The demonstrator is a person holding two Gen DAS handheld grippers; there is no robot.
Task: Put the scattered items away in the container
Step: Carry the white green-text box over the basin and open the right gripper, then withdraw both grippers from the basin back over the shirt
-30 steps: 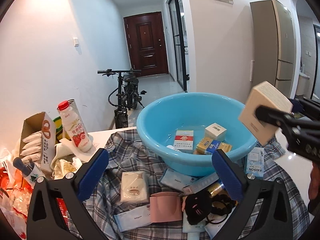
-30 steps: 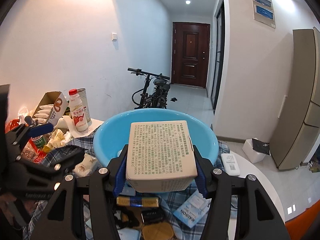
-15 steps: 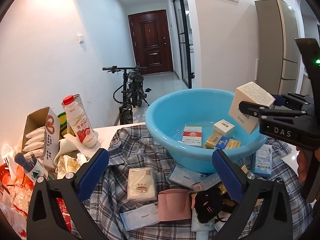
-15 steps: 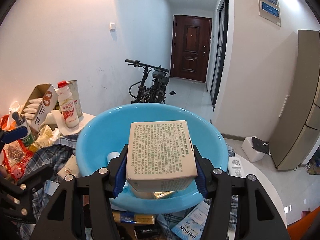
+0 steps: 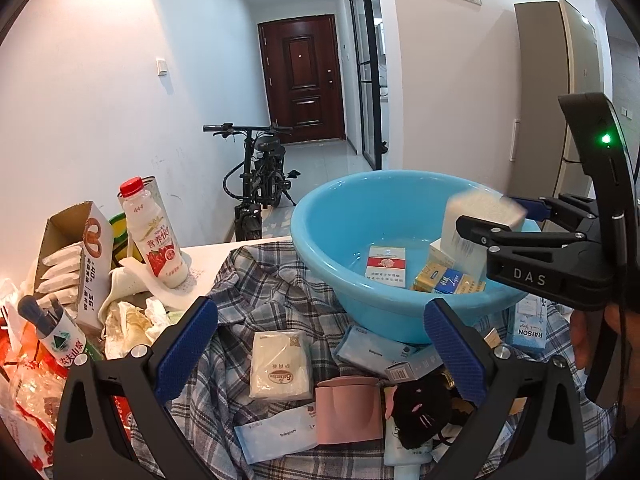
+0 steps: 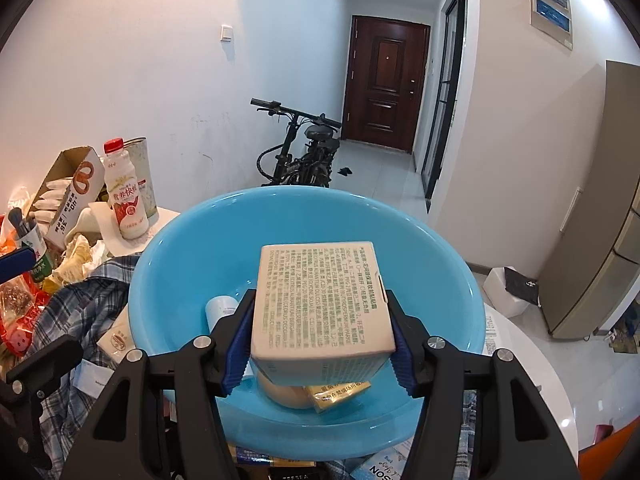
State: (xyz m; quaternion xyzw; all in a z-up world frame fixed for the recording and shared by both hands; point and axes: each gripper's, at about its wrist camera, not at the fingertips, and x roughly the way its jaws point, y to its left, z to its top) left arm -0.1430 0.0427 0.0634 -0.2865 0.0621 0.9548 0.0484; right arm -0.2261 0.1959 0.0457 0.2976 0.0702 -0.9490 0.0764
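A light blue basin (image 5: 360,216) stands on a plaid cloth (image 5: 256,280) and holds several small boxes. My right gripper (image 6: 320,344) is shut on a cream printed box (image 6: 320,300) and holds it inside the basin (image 6: 168,248), above the boxes there. The box (image 5: 476,216) looks blurred in the left wrist view. My left gripper (image 5: 320,344) is open and empty above scattered items: a cream tissue pack (image 5: 280,364), a pink pouch (image 5: 348,408), a black cat-face item (image 5: 420,404) and light blue packets (image 5: 280,432).
A strawberry milk bottle (image 5: 152,236), an open cardboard box of sachets (image 5: 68,256), crumpled wrappers and red snack bags (image 5: 24,392) crowd the left of the white table. A bicycle (image 5: 260,188) stands in the hallway behind. A RAISON packet (image 5: 528,324) lies right of the basin.
My right gripper has carried the cream box forward and down, from beside the basin's rim to inside it. My left gripper has shifted slightly and stays open.
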